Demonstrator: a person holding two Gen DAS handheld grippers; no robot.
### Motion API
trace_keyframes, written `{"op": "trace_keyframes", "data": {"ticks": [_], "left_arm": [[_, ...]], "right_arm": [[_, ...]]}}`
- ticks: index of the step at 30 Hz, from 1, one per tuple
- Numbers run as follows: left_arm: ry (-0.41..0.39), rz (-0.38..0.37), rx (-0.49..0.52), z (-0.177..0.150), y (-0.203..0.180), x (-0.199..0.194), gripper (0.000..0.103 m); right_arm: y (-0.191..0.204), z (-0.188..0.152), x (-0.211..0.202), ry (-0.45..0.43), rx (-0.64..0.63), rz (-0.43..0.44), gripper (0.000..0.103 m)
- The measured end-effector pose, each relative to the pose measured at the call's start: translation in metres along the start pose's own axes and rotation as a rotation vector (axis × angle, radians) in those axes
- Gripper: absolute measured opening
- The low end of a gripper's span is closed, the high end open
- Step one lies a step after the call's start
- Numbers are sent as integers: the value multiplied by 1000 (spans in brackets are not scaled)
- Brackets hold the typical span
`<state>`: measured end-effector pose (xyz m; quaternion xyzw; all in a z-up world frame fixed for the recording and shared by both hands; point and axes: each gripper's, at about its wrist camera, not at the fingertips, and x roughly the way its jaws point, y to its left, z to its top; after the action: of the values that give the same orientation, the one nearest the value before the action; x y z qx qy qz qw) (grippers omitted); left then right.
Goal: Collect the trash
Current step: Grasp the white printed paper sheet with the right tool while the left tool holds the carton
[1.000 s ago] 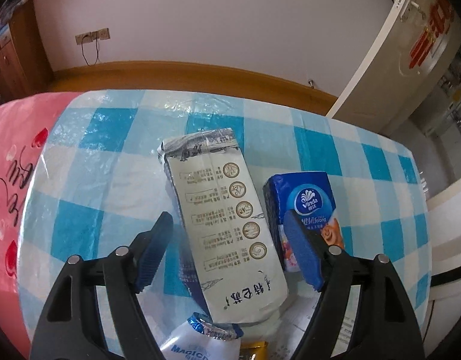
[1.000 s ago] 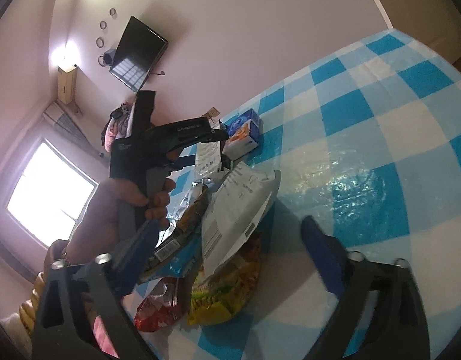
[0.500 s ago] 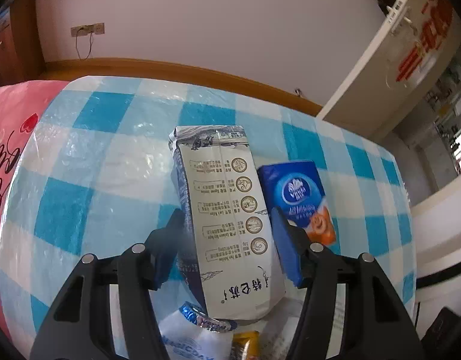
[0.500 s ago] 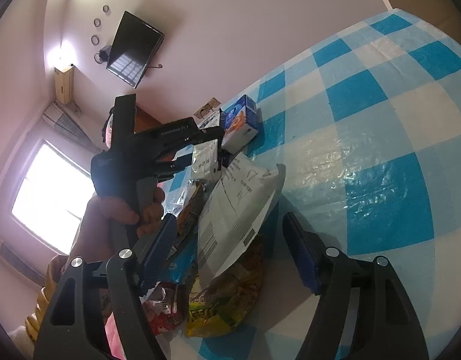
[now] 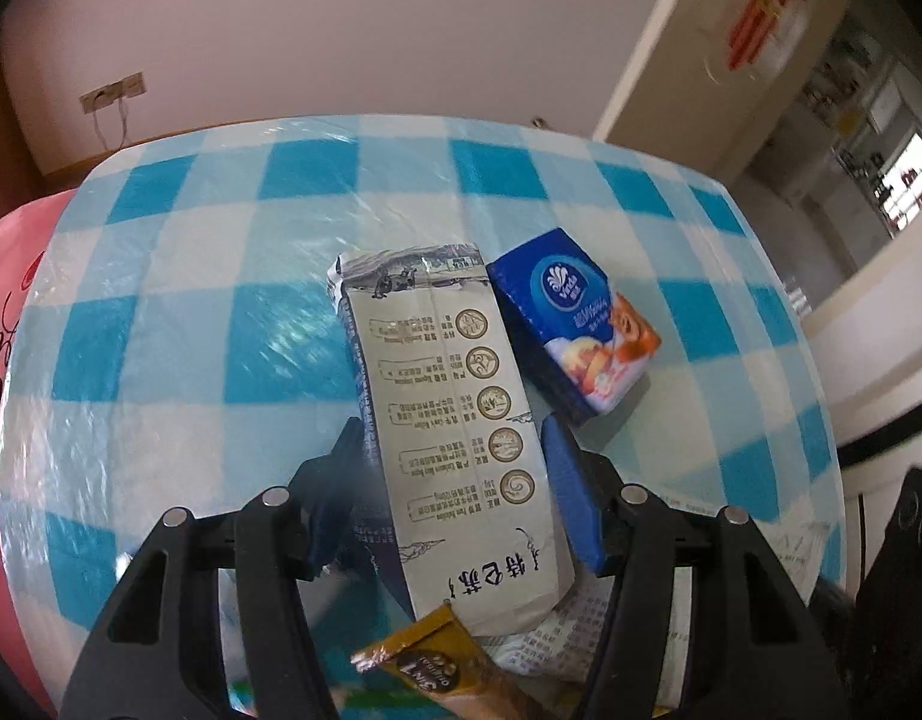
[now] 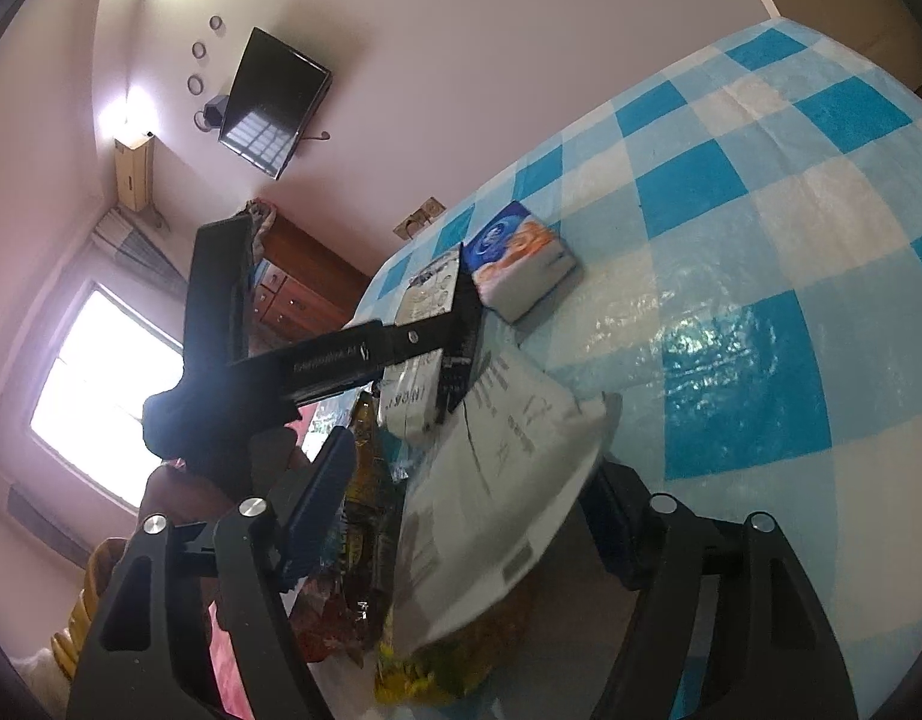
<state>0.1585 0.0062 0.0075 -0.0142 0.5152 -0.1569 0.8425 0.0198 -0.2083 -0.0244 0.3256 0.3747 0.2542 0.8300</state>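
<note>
A white and dark blue milk carton (image 5: 455, 360) sits lengthwise between the pads of my left gripper (image 5: 452, 429), which is shut on it and holds it tilted over the checked table (image 5: 221, 300). The right wrist view shows the same left gripper (image 6: 443, 312) with the carton (image 6: 428, 288) in a person's hand. My right gripper (image 6: 469, 468) hangs over a trash pile, its jaws closing. A white printed mailer bag (image 6: 496, 480) lies between them on a yellow-green snack wrapper (image 6: 437, 666). The left pad (image 6: 335, 468) stands apart from the bag; the right pad is partly hidden behind it.
A blue tissue pack (image 5: 574, 312) lies on the table just right of the carton. A gold sachet (image 5: 443, 660) pokes up under the left gripper. A red wrapper (image 6: 323, 630) lies in the pile. A pink cloth (image 5: 5, 330) borders the table on the left.
My left jaws closed onto the milk carton, then carried it so the tissue pack and table slid past behind it. My right jaws narrowed around the white bag; that hand stayed in place.
</note>
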Motion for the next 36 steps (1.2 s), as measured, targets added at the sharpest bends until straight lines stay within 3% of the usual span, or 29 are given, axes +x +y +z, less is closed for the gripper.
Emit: {"op": "trace_keyframes", "data": {"ticks": [8, 10, 13, 23, 36], "left_arm": [[5, -13, 33, -28, -18, -12, 60], [-10, -4, 29, -33, -21, -15, 60], [-30, -6, 0, -38, -20, -19, 60], [-117, -45, -54, -54, -14, -48, 60], [-260, -108, -116, -80, 11, -115, 60]], "right_arm": [[-7, -5, -9, 65, -16, -35, 59], [-4, -8, -10, 80, -50, -64, 50], [3, -14, -9, 99, -114, -114, 43], [18, -26, -18, 30, -212, -160, 34], [33, -25, -45, -104, -213, -180, 22]]}}
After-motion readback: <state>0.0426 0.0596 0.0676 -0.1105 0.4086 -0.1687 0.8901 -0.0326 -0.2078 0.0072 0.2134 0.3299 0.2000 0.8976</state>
